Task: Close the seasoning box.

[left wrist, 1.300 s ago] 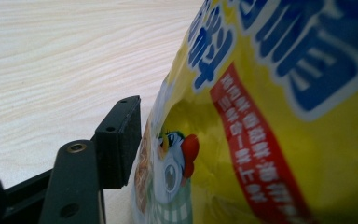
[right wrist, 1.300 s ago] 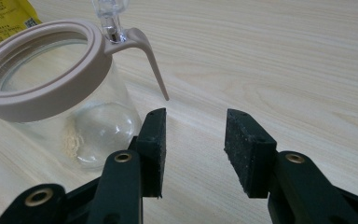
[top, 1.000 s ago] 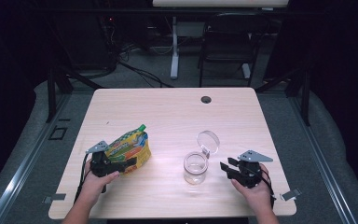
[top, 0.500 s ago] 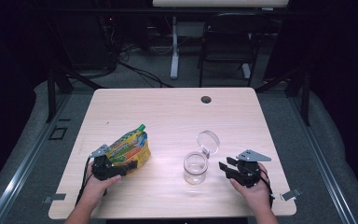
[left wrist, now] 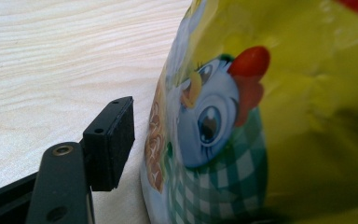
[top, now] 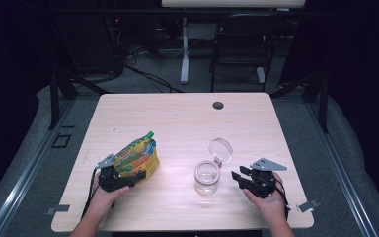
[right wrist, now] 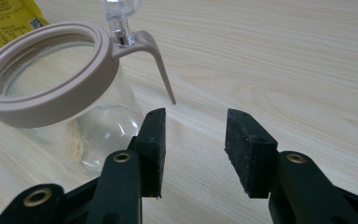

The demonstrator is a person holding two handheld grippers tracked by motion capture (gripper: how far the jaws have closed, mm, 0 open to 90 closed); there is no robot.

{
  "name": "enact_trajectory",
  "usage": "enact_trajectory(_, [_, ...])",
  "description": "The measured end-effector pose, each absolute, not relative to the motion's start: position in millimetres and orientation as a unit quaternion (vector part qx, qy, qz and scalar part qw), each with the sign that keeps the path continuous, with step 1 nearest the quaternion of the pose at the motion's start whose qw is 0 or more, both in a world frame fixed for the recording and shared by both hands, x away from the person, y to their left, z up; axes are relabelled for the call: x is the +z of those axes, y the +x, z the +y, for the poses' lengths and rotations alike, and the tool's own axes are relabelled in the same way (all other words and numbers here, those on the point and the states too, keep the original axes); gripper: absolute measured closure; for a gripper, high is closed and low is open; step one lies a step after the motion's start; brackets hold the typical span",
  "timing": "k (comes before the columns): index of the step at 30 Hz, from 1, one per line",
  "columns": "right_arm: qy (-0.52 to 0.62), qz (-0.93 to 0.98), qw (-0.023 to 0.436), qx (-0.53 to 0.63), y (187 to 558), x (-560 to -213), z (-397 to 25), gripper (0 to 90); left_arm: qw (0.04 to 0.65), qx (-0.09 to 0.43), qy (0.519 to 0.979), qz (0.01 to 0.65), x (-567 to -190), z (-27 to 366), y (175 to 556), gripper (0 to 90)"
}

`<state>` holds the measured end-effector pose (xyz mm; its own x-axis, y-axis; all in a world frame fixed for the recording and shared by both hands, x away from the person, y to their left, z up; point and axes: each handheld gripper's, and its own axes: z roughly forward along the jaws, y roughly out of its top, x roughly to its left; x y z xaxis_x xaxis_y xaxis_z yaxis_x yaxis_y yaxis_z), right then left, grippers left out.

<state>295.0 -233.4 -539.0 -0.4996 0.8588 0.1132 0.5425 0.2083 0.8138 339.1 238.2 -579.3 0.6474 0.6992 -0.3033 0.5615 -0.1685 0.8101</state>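
**Pouch at the left, open jar at the right, both grippers low on the counter**

Pale wood counter under a dark room, with cables and a chair beyond the far edge and a small round grommet toward twelve o'clock.

Start at the left. Your left gripper lies at about eight o'clock on the counter, right against the near end of the yellow snack pouch. In the left gripper view one black finger stands just clear of the pouch's printed face; the other is hidden behind the bag, so I cannot tell whether you are pinching it yet. The pouch leans back with its green cap pointing to about one o'clock, which keeps the spout up and the broad base toward you, the easy end to grab.

Move right. The clear glass jar stands upright near the middle front, its hinged lid swung open toward twelve o'clock, likely so the mouth is free to receive the pouch's contents.

Farther right, at about four o'clock, your right gripper sits just beside the jar without touching. Its fingers are spread with nothing between them, aimed past the jar's beige collar, well placed to steady the jar.
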Motion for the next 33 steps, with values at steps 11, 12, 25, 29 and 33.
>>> enact_trajectory(11, [0.464, 0.756, 0.186, 0.423, 294.5, -539.0, -233.2, 58.1, 0.49, 0.059, 0.76, 0.423, -585.8, 236.1, 341.1, 31.0])
enact_trajectory(12, [0.464, 0.756, 0.187, 0.423, 294.6, -539.0, -233.2, 58.1, 0.49, 0.059, 0.76, 0.424, -586.0, 236.1, 341.2, 30.9])
enact_trajectory(25, [0.463, 0.756, 0.186, 0.423, 294.6, -539.3, -232.8, 58.1, 0.495, 0.054, 0.76, 0.417, -586.5, 234.6, 341.0, 37.0])
enact_trajectory(29, [0.464, 0.756, 0.186, 0.423, 294.4, -539.3, -232.4, 58.1, 0.498, 0.058, 0.76, 0.414, -587.0, 234.3, 340.9, 37.4])
enact_trajectory(33, [0.463, 0.757, 0.187, 0.422, 294.4, -539.2, -233.0, 58.1, 0.501, 0.065, 0.756, 0.416, -587.7, 234.5, 340.8, 39.7])
